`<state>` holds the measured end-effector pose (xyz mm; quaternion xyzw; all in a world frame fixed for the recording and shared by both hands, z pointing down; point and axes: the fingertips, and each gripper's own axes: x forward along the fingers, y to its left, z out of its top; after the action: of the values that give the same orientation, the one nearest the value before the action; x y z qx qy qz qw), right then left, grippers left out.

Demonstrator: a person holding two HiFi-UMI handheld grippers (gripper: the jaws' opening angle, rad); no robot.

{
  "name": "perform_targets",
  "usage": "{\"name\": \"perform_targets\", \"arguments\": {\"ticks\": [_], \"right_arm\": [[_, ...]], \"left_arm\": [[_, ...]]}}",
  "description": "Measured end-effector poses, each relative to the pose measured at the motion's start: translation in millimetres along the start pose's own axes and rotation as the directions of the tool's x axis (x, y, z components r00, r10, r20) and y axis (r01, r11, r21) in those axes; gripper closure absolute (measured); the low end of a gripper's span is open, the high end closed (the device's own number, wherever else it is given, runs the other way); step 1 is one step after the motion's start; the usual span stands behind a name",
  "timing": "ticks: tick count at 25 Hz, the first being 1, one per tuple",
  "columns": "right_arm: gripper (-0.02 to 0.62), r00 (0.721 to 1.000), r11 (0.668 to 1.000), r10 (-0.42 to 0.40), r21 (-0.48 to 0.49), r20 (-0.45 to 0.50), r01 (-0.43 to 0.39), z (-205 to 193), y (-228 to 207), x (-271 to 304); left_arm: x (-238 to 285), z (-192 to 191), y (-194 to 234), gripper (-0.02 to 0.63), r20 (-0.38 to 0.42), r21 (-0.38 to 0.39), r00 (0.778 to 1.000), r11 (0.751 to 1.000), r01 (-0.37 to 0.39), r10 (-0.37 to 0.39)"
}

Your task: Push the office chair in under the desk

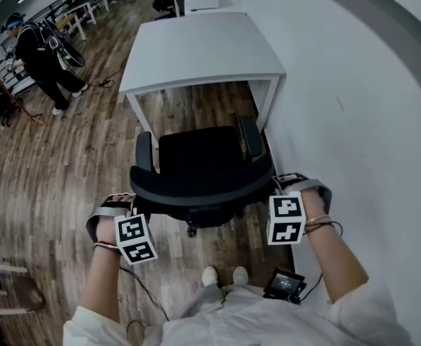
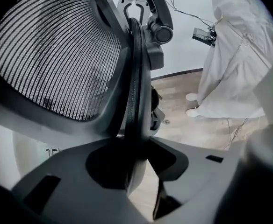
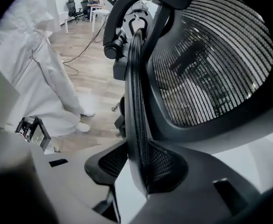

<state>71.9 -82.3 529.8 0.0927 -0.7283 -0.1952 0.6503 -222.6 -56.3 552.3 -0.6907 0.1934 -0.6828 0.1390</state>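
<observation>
A black office chair (image 1: 200, 157) stands in front of the white desk (image 1: 196, 49), its seat facing the desk's open underside and its armrests near the front edge. My left gripper (image 1: 133, 199) is shut on the left edge of the mesh backrest (image 2: 135, 78), which runs up between its jaws (image 2: 136, 167). My right gripper (image 1: 275, 187) is shut on the right edge of the backrest (image 3: 137, 87), and the rim sits pinched between both jaws (image 3: 141, 171). The chair's wheeled base is mostly hidden under the seat.
A white wall (image 1: 355, 85) runs close along the right of the desk and chair. A small device with a cable (image 1: 286, 283) lies on the wooden floor by my shoes (image 1: 225, 274). A person (image 1: 41, 49) stands far left among other desks.
</observation>
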Motion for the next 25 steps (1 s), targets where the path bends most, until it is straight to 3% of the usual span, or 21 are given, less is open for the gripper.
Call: {"name": "perform_targets", "arguments": {"ticks": [13,25], "right_arm": [[0.451,0.999,0.998,-0.026,0.049,-0.023,0.028,1.4,-40.2,17.4],[0.453,1.000,1.000,-0.005,0.031,-0.014,0.006,-12.7,-82.1,36.7]], "left_arm": [[26.6,-4.1,51.2,0.480,0.023,0.039,1.000,0.999,-0.015,0.014],[49.8,5.0,89.3,0.480,0.007,0.029,1.000,1.000,0.011,-0.012]]}}
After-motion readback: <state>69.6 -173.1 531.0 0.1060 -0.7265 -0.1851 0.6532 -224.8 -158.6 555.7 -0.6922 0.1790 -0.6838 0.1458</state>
